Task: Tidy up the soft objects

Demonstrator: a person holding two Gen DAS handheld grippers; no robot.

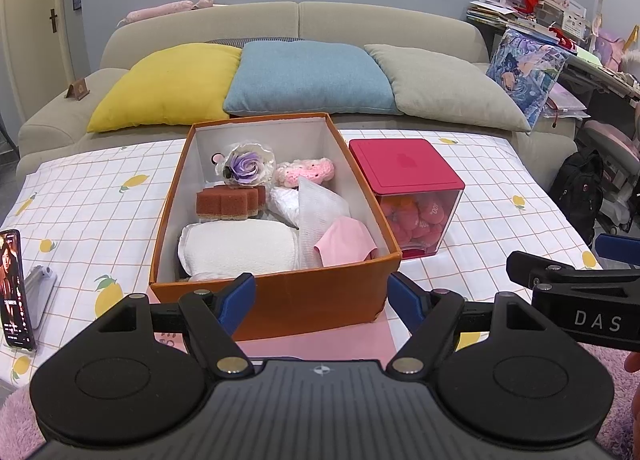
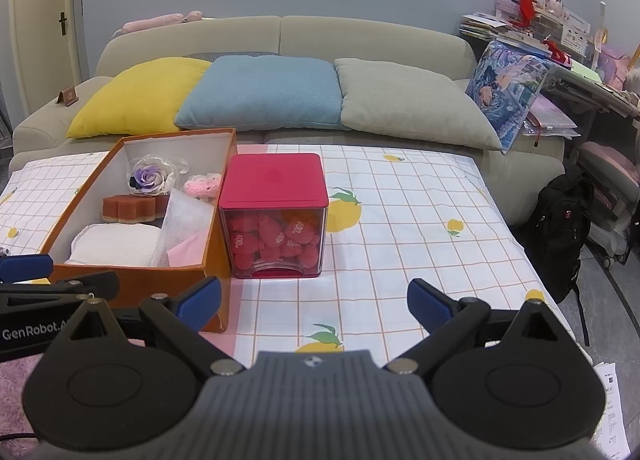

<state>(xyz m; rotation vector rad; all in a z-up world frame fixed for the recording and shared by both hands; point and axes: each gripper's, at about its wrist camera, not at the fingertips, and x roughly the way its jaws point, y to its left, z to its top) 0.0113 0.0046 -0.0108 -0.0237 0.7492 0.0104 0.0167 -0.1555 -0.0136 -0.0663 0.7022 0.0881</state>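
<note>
Both tongs, the left gripper (image 1: 322,300) and the right gripper (image 2: 314,302), gape wide and empty; the orange box (image 1: 280,296) of soft objects lies just beyond the left one, its long axis running near to far.

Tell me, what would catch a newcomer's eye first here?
Probably the open orange cardboard box in the middle of the lemon-print tablecloth, filled with soft things: a purple fabric rose, a brown flower-shaped sponge and a folded white towel. Right beside it stands a clear cube container with a red lid, full of red sponges. Behind both, yellow, blue and grey cushions line the sofa.
</note>
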